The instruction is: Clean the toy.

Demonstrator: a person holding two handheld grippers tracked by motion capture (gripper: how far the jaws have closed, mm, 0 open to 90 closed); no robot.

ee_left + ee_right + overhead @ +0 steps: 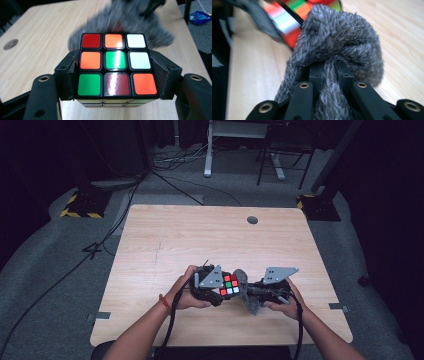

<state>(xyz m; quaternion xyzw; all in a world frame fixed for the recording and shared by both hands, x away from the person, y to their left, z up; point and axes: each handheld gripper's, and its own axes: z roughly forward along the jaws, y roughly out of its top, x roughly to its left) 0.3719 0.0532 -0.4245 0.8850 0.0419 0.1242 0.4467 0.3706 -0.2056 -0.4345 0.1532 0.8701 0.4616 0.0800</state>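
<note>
A scrambled puzzle cube with red, orange, white and green stickers hangs just above the near middle of the table. My left gripper is shut on the cube, its two pads pressing the cube's left and right sides. A fuzzy grey cloth is bunched against the cube's right side. My right gripper is shut on the cloth, which bulges out over the jaws and hangs down below them. Past the cloth the cube shows blurred, with the left gripper's jaw beside it.
The light wooden table has a round cable hole near its far edge. A desk frame and chair legs stand on the grey floor behind, with cables trailing across it. A blue packet lies on the floor.
</note>
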